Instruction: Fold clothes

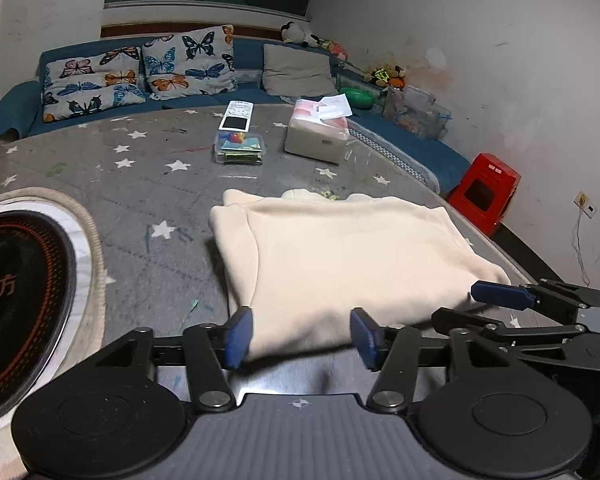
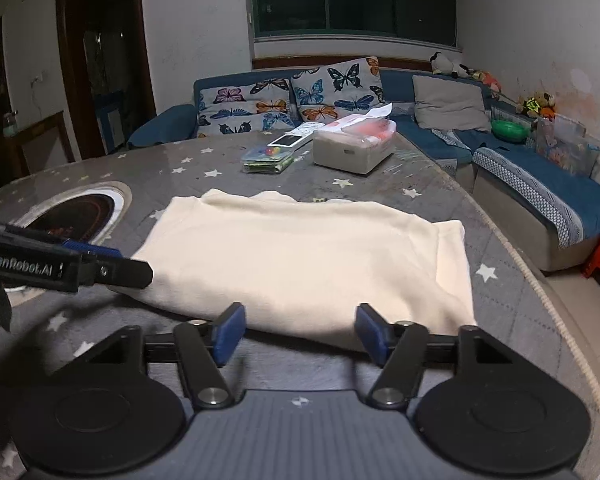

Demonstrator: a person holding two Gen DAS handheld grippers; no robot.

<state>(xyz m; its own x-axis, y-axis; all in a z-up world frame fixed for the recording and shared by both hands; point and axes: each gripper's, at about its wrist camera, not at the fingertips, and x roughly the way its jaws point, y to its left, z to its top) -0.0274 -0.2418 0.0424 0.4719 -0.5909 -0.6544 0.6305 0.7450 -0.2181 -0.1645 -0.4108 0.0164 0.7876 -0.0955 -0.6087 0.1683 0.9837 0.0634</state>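
A cream garment [image 1: 340, 256] lies folded flat on the grey star-patterned table; it also shows in the right wrist view [image 2: 300, 256]. My left gripper [image 1: 302, 334] is open, its blue pads on either side of the garment's near edge at its left part, holding nothing. My right gripper [image 2: 300, 334] is open at the near edge further right, also empty. The right gripper shows in the left wrist view [image 1: 540, 312] beside the garment's right corner. The left gripper shows in the right wrist view [image 2: 72, 264] at the garment's left corner.
An induction hob [image 1: 16, 296] is set into the table at the left. A tissue box [image 1: 320, 132], a clear plastic case [image 1: 240, 148] and a remote [image 1: 236, 114] sit at the far side. A blue sofa [image 2: 540, 184] and a red stool [image 1: 484, 192] stand past the table edge.
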